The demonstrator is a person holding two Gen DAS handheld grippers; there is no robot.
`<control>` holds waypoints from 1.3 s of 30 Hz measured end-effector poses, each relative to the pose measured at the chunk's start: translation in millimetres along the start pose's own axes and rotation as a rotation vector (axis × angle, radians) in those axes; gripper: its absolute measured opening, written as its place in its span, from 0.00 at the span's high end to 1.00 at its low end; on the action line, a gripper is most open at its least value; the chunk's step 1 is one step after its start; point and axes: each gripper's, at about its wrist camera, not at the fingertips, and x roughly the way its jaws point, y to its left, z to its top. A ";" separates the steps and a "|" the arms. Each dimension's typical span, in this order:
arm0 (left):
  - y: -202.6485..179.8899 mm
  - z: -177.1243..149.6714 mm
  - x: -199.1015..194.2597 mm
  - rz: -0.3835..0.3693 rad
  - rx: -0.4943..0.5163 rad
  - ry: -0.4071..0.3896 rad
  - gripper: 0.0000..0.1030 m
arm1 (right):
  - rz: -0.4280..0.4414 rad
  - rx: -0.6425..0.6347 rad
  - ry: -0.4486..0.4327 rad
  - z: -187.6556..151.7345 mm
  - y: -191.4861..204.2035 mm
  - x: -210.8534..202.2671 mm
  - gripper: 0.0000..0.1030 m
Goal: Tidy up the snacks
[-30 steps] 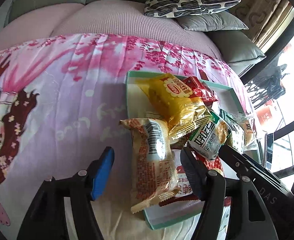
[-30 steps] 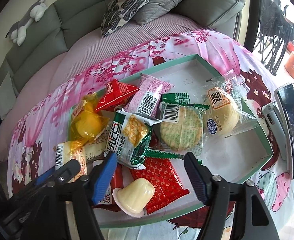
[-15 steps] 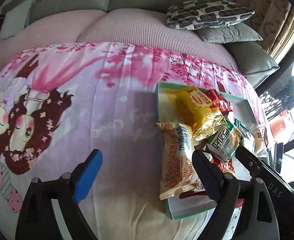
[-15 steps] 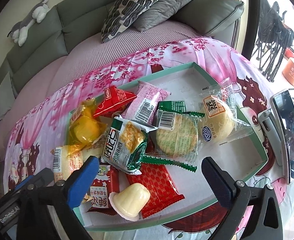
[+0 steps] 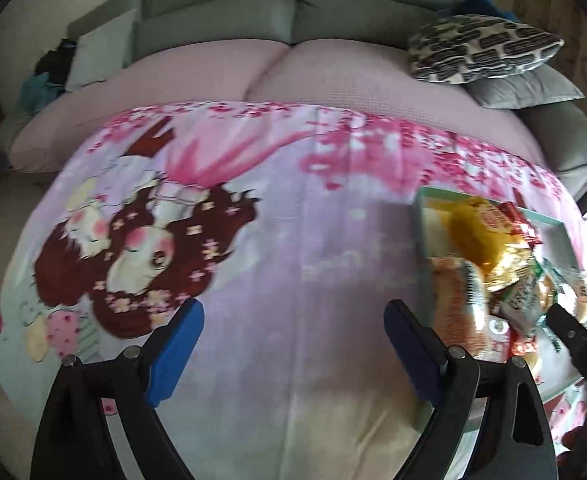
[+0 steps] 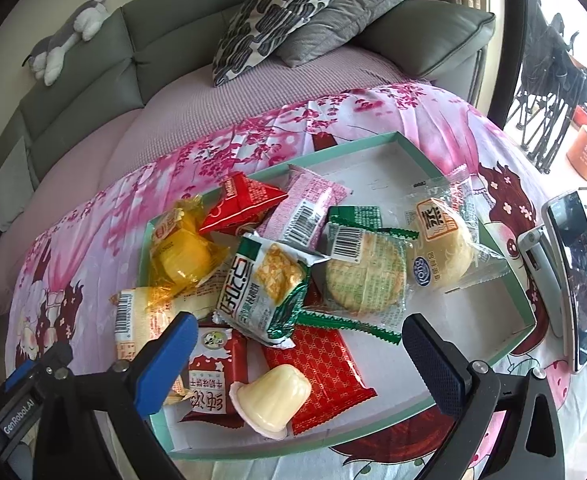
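A: Where are the snacks lying from each pair of tongs?

B: They are sitting heaped in the tray (image 6: 531, 312). The right tongs (image 6: 297, 354) are hanging spread wide and empty just above the jelly cup (image 6: 271, 404), its long axis running across the gap.

A: And the left tongs (image 5: 293, 344)?

B: Gaping empty over bare cloth (image 5: 293, 240); the pile is lying off to their right, so the right hand is nearer.
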 end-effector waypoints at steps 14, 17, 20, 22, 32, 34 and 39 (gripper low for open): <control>26.7 -16.1 -4.4 0.049 0.003 0.010 0.11 | 0.012 -0.083 -0.013 -8.5 27.9 -7.4 0.00; 33.5 -19.5 -5.3 0.054 0.001 0.018 0.11 | 0.023 -0.116 -0.024 -15.4 37.9 -12.3 0.00; 38.2 -22.3 -7.3 0.068 0.008 0.015 0.11 | 0.031 -0.137 -0.029 -23.2 45.4 -16.2 0.00; 42.2 -25.1 -8.0 0.075 0.008 0.018 0.11 | 0.040 -0.145 -0.034 -27.8 48.6 -18.9 0.00; 58.9 -41.9 -6.2 0.080 0.000 0.065 0.11 | 0.032 -0.186 -0.008 -65.9 53.1 -24.6 0.00; 60.0 -45.0 -6.9 0.083 0.007 0.066 0.11 | 0.033 -0.198 -0.008 -71.2 54.6 -25.6 0.00; 63.9 -49.4 -7.7 0.071 0.008 0.067 0.11 | 0.033 -0.222 -0.005 -82.0 58.6 -28.6 0.00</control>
